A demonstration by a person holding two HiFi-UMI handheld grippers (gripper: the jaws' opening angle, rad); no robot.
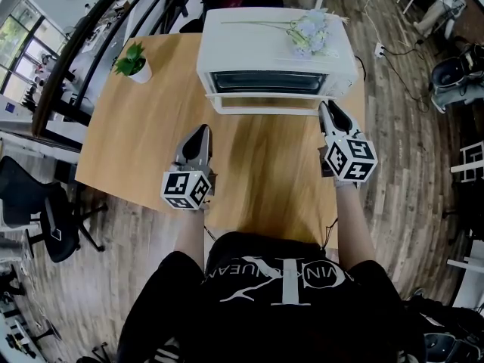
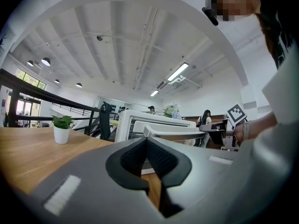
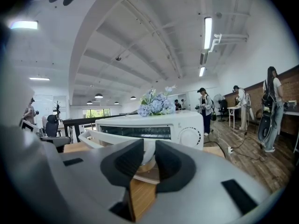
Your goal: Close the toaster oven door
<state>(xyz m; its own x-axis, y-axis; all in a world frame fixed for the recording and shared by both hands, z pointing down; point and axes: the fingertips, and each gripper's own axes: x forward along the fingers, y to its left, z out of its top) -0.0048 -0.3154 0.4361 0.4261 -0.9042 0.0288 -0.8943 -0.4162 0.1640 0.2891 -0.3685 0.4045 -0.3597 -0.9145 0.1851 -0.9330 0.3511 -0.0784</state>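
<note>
- A white toaster oven [image 1: 257,48] stands on the wooden table [image 1: 257,172], ahead of both tongs, with pale flowers [image 1: 310,32] lying on its top.
- Its door [image 1: 265,104] hangs open, folded down flat towards the person.
- The right tongs [image 1: 327,110] sit at the right end of the door's front edge. They are slightly spread, and the white edge shows in the narrow gap. Whether they touch it is unclear.
- The left tongs [image 1: 201,132] are pressed together and hold nothing. They hover over bare table, well short of the door and left of the right tongs.
- A small potted plant [image 1: 134,63] stands far ahead and left of the left tongs.
</note>
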